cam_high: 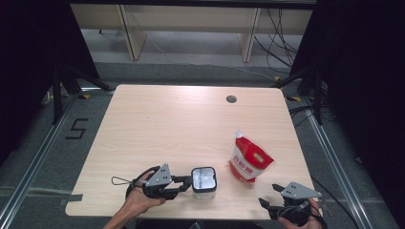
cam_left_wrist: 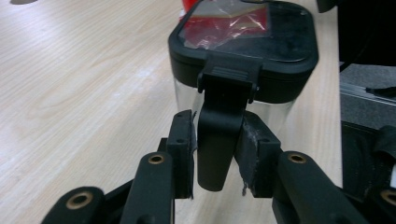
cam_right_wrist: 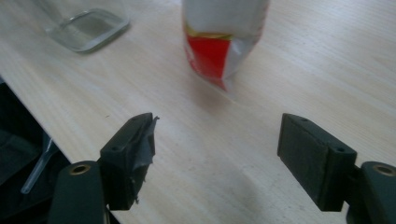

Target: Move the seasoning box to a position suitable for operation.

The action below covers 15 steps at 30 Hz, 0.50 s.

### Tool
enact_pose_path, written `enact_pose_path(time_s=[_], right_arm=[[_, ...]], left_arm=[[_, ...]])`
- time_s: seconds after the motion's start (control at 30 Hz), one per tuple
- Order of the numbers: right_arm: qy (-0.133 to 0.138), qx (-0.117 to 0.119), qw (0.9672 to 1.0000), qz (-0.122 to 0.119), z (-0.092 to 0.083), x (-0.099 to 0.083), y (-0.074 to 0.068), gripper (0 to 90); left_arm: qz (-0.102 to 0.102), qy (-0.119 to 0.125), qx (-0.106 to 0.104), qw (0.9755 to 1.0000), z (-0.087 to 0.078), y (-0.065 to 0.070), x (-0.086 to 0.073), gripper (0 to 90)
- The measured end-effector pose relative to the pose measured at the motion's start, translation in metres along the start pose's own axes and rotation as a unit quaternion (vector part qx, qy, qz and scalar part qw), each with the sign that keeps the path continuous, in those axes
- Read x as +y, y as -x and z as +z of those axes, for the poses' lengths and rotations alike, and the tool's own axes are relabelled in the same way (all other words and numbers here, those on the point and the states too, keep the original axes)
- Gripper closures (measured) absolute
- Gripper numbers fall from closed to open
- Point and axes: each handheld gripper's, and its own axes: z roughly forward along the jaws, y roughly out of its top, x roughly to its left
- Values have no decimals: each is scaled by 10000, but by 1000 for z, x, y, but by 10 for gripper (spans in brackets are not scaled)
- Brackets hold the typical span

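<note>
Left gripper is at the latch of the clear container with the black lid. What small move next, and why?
Probably swing the black latch flap outward. It hangs between the left gripper pads, and the black lid looks still seated on the clear square container. The right gripper stands open short of the red-and-white pouch.

A lidded jar (cam_high: pixel 204 179) is standing on the table (cam_high: pixel 172 124) close to its near edge, a little left of the middle. The left gripper (cam_high: pixel 184 183) is lying just left of the jar, its jaws flanking the latch (cam_left_wrist: pixel 223 126) hanging down the jar's side. A pouch (cam_high: pixel 249 160) is standing right of the jar and slightly farther back, apart from it. The right gripper (cam_high: pixel 273 195) is sitting at the near right corner, before the pouch. A round hole (cam_high: pixel 231 99) is lying near the far edge, right of centre.
</note>
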Motion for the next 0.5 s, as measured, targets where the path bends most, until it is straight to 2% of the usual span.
enact_pose_path(time_s=[0.03,0.13,0.17,0.2,0.23,0.27,0.33,0.37,0.5], right_arm=[[35,25,9999,-99,1,0,0,302],[18,117,9997,-190,2,1,-2,305],[48,227,9995,-200,2,2,-5,315],[43,246,9995,-212,2,2,-6,317],[72,295,9993,-231,2,3,-7,323],[11,321,9994,-125,2,3,-10,329],[57,345,9989,-300,3,4,-10,330],[57,413,9988,-275,4,4,-11,330],[42,471,9983,-345,6,5,-14,330]], left_arm=[[-100,-16,35,9999,0,1,-1,675],[-106,-25,21,9999,1,0,-2,682],[-100,-110,29,9999,2,0,-2,672],[-152,-108,40,9998,2,0,-3,657],[-181,-120,101,9997,1,1,-3,629],[-180,-135,92,9997,-1,0,-3,600],[-346,-67,145,9993,-4,3,-2,526],[-390,-80,123,9991,-7,4,-2,477],[-550,19,215,9983,-15,10,2,411]])
